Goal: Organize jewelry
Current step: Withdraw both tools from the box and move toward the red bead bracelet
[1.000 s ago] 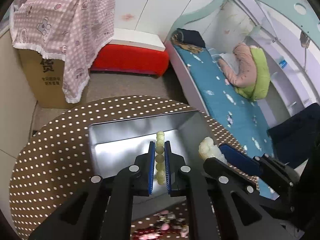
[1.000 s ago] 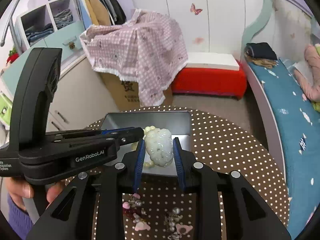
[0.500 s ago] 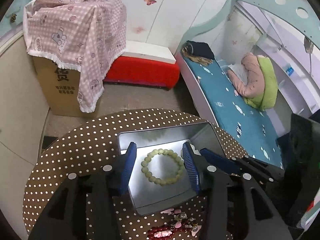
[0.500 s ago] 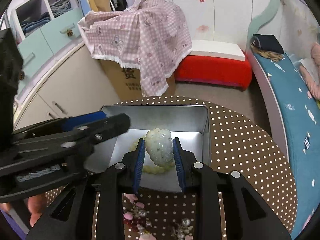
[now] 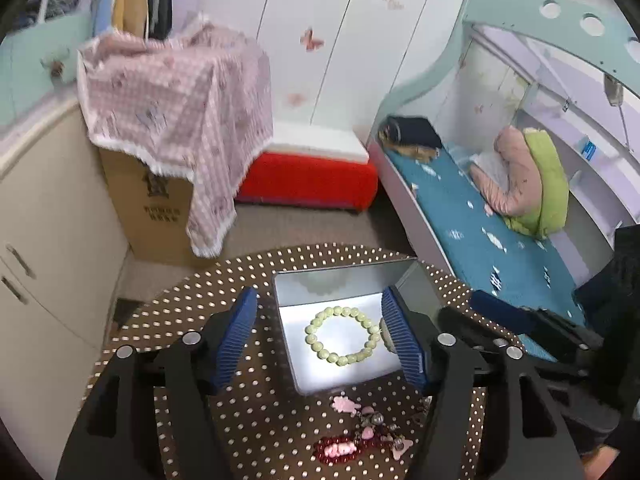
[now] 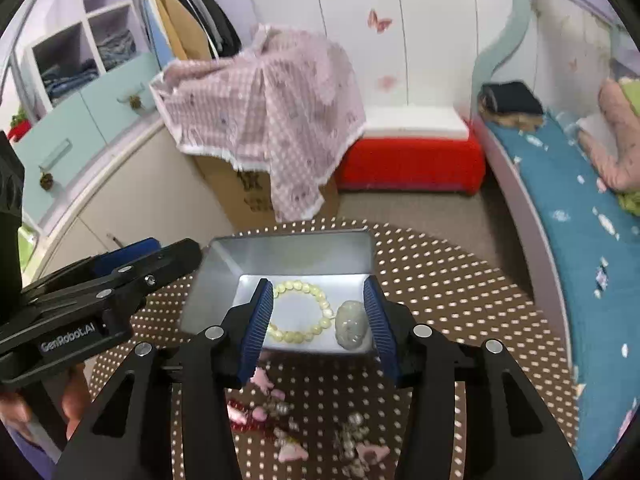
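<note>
Right wrist view: right claw (image 6: 318, 320) and left claw (image 5: 320, 336) gape wide, empty, over bracelet (image 6: 300, 312) in tin (image 6: 288, 256)

Both wrist views above shared tin (image 5: 416, 280)

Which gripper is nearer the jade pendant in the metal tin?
Right. The right gripper is open above the jade pendant; the left gripper sits open farther left, above the bead bracelet.
</note>
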{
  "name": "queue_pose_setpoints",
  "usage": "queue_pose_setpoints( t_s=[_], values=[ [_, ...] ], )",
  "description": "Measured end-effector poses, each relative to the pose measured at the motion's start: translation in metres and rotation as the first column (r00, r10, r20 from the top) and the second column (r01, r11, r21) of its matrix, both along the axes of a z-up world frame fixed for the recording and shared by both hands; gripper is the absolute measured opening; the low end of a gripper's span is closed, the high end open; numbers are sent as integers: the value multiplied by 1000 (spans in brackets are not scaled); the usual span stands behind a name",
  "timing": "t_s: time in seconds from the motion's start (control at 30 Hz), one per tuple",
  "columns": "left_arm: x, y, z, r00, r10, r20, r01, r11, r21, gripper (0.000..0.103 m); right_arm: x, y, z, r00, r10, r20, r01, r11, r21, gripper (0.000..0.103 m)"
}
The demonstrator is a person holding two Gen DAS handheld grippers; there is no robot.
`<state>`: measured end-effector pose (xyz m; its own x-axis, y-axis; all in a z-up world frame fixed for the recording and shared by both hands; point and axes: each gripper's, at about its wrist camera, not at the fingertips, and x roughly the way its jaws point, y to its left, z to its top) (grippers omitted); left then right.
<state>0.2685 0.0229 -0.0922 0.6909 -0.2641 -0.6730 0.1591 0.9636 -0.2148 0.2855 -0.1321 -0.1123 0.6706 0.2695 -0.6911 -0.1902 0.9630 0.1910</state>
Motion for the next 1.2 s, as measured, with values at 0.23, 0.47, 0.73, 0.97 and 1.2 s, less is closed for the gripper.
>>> queue_pose_setpoints(
  t_s=[0.23,0.47,0.73,0.97,1.2],
  values=[
    [-61,6,22,988,49,149,-57,997,49,81,-62,-23,28,994,-36,107,39,999,-26,54],
    [-107,14,0,980,89,176,-108,989,97,82,-112,-41,18,987,-84,139,91,995,-39,57],
    [-127,13,-42,993,81,82,-90,990,113,82,-130,-45,-32,995,-90,48,93,993,-68,57],
    [-126,-4,-61,998,44,50,-50,989,141,82,-131,-48,-58,996,-91,2,91,993,-69,57],
    [-119,-10,-71,999,35,25,-38,988,150,82,-122,-48,-71,996,-88,-31,86,993,-76,57]
  ],
)
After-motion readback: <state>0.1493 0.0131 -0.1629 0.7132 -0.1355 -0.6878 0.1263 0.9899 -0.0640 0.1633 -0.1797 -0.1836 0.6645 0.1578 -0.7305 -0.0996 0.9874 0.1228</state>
